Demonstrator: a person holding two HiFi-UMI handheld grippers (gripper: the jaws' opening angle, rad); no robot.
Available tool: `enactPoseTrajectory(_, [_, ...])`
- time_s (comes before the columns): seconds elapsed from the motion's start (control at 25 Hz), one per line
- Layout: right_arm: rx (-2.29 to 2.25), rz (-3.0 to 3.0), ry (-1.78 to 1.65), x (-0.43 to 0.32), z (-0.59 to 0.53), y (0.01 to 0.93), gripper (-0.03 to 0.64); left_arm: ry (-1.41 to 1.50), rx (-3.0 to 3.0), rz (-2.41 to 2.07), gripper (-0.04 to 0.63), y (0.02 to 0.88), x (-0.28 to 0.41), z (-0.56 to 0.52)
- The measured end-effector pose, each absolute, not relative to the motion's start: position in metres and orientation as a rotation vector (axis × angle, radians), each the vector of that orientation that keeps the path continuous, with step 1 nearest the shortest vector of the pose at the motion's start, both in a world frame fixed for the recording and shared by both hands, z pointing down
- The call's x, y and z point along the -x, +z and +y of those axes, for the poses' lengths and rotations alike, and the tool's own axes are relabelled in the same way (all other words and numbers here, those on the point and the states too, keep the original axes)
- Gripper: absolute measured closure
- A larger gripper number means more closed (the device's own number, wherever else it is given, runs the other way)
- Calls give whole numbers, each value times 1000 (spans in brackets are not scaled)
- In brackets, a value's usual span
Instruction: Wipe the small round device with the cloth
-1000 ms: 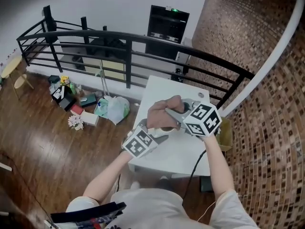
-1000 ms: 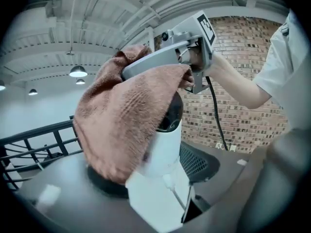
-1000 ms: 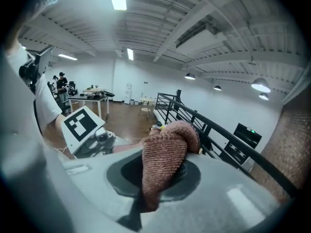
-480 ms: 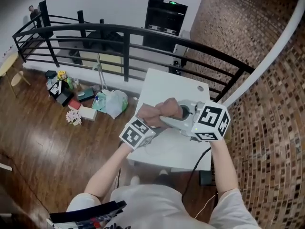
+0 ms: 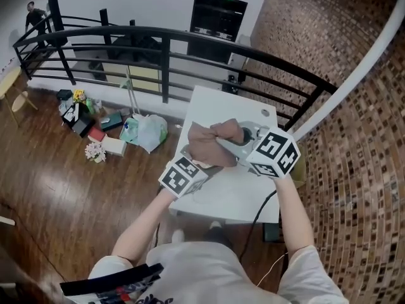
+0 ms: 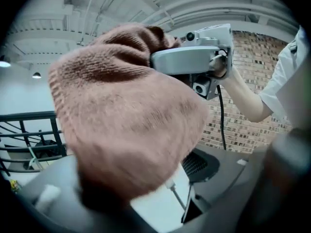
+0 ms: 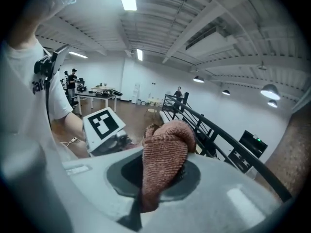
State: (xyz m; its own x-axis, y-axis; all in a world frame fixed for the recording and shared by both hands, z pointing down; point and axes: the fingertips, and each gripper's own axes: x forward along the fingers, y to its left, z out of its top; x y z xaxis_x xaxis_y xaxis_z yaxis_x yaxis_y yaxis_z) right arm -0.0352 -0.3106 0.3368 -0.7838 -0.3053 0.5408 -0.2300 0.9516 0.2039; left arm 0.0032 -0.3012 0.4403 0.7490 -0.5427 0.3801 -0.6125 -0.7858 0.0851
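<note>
A railed mezzanine above a wood floor, brick wall at right; a white table [image 5: 243, 195] sits mid-frame. The left gripper [image 5: 201, 166] is smothered by the brown knit cloth [image 5: 207, 143], so I cannot tell its grip. The small round device presumably hides beneath. The right gripper [image 5: 221, 147] is clenched on the cloth. Best to rub in small circles with the device braced. Nothing legible, only square markers.

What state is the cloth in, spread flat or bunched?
Bunched: the cloth is a rumpled wad pinched in the right gripper, not laid flat.
</note>
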Motion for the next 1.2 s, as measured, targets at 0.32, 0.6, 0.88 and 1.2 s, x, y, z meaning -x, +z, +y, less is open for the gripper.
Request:
enactPoseTrajectory(0.32, [-589, -2595, -1, -4, -346, 339, 592, 432, -2700, -903, 255, 443, -1, -299])
enactPoseTrajectory(0.6, [-261, -2750, -224, 26, -266, 293, 592, 299, -2631, -892, 255, 433, 10, -313])
enactPoseTrajectory(0.88, [-253, -2516, -289, 38, -265, 356, 592, 248, -2659, -830, 255, 419, 0, -307])
enactPoseTrajectory(1.2, [-434, -2703, -422, 43, -288, 311, 592, 170, -2664, -806, 259, 408, 9, -308])
